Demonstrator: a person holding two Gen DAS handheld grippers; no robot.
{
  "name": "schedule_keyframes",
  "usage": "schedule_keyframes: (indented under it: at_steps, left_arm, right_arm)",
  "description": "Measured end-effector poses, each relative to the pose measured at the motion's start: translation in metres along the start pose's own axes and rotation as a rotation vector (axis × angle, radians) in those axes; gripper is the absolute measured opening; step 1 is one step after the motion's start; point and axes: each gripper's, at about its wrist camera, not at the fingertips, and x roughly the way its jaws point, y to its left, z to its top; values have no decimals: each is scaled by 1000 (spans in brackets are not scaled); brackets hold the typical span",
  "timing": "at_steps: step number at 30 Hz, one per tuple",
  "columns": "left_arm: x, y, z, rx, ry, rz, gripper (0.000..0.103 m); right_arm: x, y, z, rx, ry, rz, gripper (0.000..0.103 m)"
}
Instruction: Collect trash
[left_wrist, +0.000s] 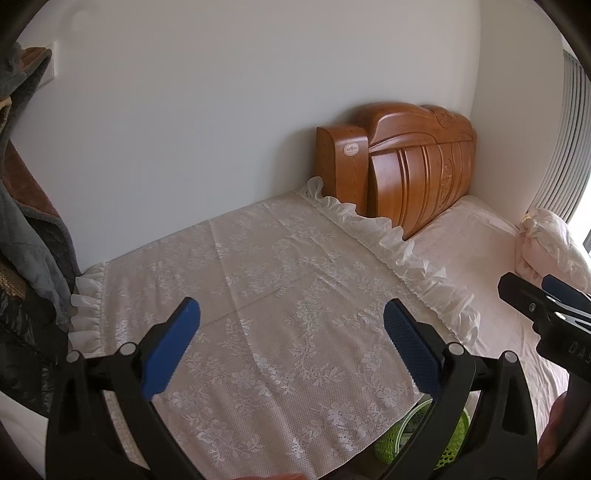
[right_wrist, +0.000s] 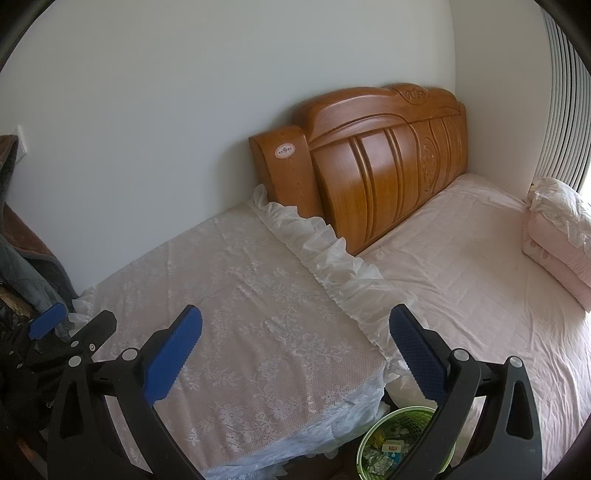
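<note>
A green mesh basket (right_wrist: 405, 410) stands low between the lace-covered table and the bed, with several small scraps of trash (right_wrist: 388, 452) inside. In the left wrist view only part of the basket (left_wrist: 388, 446) shows behind my finger. My left gripper (left_wrist: 291, 308) hovers open over the lace cloth (left_wrist: 277, 288) with nothing between its blue pads (left_wrist: 173, 350). Just right of it, my right gripper (right_wrist: 295, 314) is open and empty above the cloth's right edge and the basket. Each gripper shows in the other's view: the left gripper (right_wrist: 74, 323) at the left edge, the right gripper (left_wrist: 535, 295) at the right edge.
A carved wooden headboard (right_wrist: 369, 166) leans against the white wall. The bed's pink sheet (right_wrist: 461, 280) lies to the right, with a folded pink quilt (right_wrist: 554, 243) at its far side. Grey and brown clothes (left_wrist: 29, 221) hang at the left. A ribbed radiator (right_wrist: 565, 110) is at the far right.
</note>
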Motion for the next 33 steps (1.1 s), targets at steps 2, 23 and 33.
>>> schedule_keyframes:
  at_steps: [2, 23, 33]
  left_arm:
    - [0, 0, 0, 1, 0, 1, 95]
    - [1, -1, -4, 5, 5, -2, 95]
    - [4, 1, -2, 8, 11, -4, 95]
  right_arm:
    - [0, 0, 0, 2, -1, 1, 101]
    - [1, -3, -1, -3, 4, 6, 101]
    - [2, -2, -3, -8, 9, 8, 101]
